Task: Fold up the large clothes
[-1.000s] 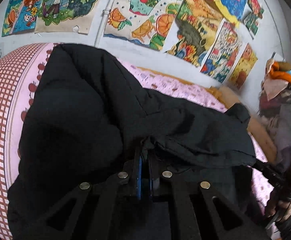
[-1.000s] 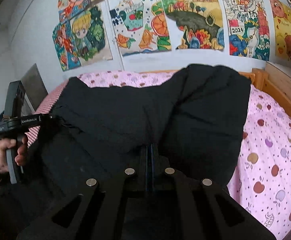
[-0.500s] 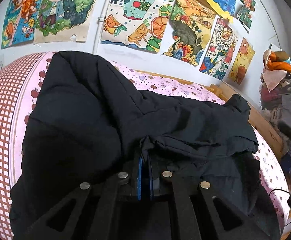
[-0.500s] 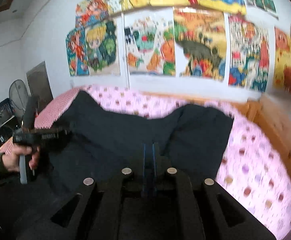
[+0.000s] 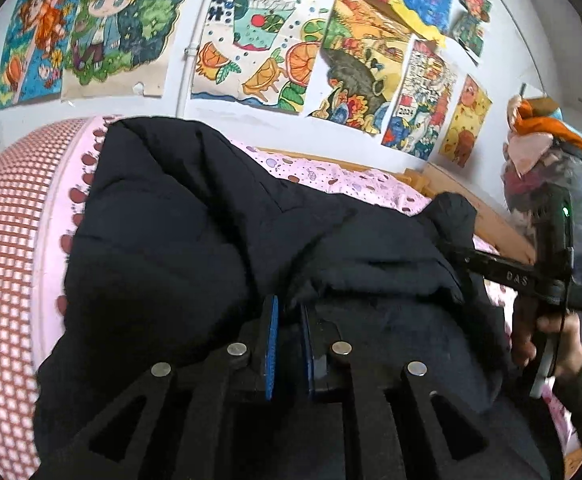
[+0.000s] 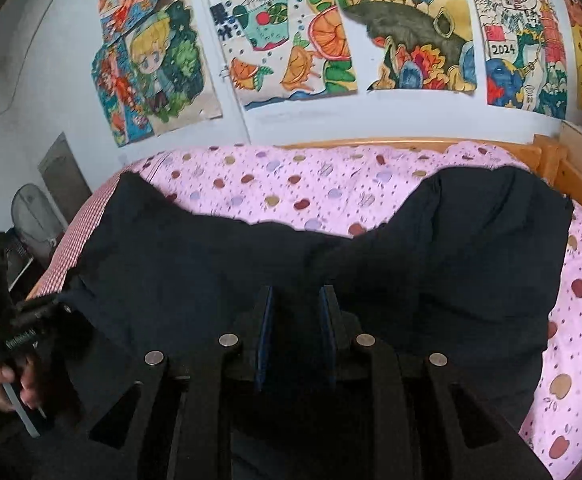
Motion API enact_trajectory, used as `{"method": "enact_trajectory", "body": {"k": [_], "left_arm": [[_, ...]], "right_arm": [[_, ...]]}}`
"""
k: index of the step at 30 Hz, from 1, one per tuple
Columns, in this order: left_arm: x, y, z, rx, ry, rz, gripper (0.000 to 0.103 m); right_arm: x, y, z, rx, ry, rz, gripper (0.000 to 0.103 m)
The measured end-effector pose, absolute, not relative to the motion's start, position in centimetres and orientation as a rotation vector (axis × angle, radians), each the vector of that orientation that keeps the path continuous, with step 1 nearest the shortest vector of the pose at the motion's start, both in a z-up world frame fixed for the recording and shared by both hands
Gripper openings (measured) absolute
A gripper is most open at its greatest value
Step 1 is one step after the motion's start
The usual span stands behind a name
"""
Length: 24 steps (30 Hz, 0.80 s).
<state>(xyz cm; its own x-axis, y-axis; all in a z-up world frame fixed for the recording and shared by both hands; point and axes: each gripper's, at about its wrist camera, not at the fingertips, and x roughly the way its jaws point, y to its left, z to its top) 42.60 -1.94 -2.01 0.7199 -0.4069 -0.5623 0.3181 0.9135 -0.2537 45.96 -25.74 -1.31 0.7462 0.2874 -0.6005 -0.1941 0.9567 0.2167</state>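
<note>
Quick notes on getting this fold to land clean. The black jacket (image 5: 179, 240) is lying across the bed (image 6: 291, 184), bunched along the bed's near edge. 1 puffy lobe sits toward the bed's wooden frame (image 6: 547, 156) and the other toward the bed's red-checked end (image 5: 7, 260).

The left gripper (image 5: 288, 344) has its pads almost pressed together. A ridge of jacket runs right into the thin slot between them, so I'd call that a pinch on the fabric.

The right gripper (image 6: 295, 336) has just been opening. Its pads are spread, with jacket lying in the gap, but they don't look to be pressing on it. That reads to me as letting go after laying a fold down.

How I'd do this bit well:
- Let both pinches go over the bed and low, so the padded layer doesn't spring back.
- Pull the tongs straight back toward the bed's near edge. Don't lift them, or a pad may snag the shell.
- The far hem dips in the middle of the bed, between the 2 lobes. Before the next fold, I'd square that up against the bed's long edge.
- Take the next grips at the 2 outer corners, not in the middle. Puffy fabric will likely slide, so take a deep bite.
</note>
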Motion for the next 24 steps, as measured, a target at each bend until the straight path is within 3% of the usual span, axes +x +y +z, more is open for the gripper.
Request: {"method": "enact_trajectory", "body": {"k": [4, 8, 16, 18, 24], "left_arm": [[41.7, -1.9, -0.5, -0.190, 0.609, -0.477, 0.012], [42.8, -3.8, 1.4, -0.160, 0.561, -0.482, 0.024], [49.4, -7.3, -2.2, -0.053, 0.753, -0.382, 0.022], [49.9, -7.6, -3.5, -0.024, 0.773, -0.361, 0.017], [49.5, -10.5, -6.9, 0.214, 0.730, -0.257, 0.017]], "right_arm": [[45.2, -25.2, -1.3, 0.111, 0.693, 0.305, 0.021], [45.1, -24.6, -1.4, 0.074, 0.710, 0.315, 0.021], [46.0, -25.3, -2.6, 0.091, 0.756, 0.298, 0.021], [46.5, -25.3, -3.5, 0.089, 0.783, 0.288, 0.021], [47.7, -24.3, -7.2, 0.059, 0.792, 0.244, 0.021]]}}
